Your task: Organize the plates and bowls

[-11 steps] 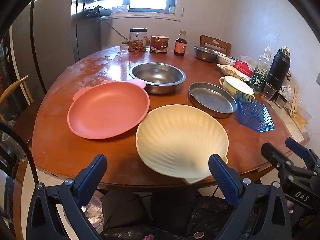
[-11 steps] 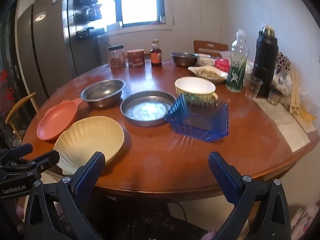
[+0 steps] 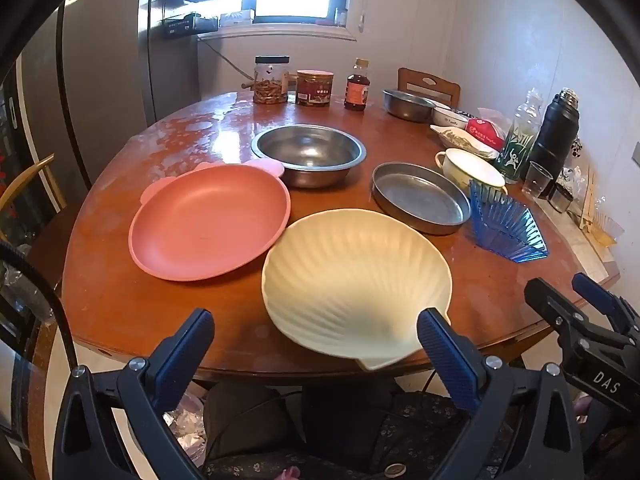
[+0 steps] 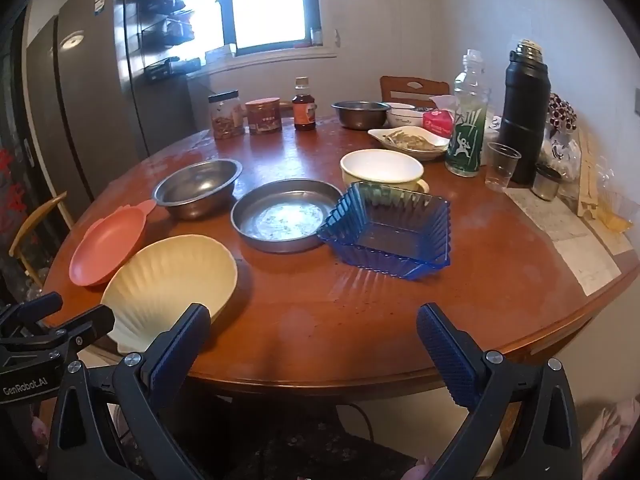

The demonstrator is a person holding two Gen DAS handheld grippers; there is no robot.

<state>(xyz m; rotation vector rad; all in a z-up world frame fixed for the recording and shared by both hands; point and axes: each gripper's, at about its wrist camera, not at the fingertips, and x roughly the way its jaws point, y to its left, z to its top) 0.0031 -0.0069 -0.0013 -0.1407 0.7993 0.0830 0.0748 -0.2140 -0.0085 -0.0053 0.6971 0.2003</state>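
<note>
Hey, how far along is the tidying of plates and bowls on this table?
Nothing looks stacked yet. The shell plate, pink plate, steel bowl, round pan and blue dish each lie separately. Left gripper and right gripper are open, holding nothing. All sorting remains.

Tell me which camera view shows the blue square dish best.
The right wrist view: the blue square dish sits near centre, with its whole rim and inside visible. In the left wrist view it is off to the right, seen edge-on and distorted.

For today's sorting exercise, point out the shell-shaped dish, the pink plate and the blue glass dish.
shell-shaped dish [image 3: 356, 280], left wrist view, ribbed inner centre.
pink plate [image 3: 208, 224], left wrist view, flat centre.
blue glass dish [image 4: 394, 236], right wrist view, inner floor.
</note>
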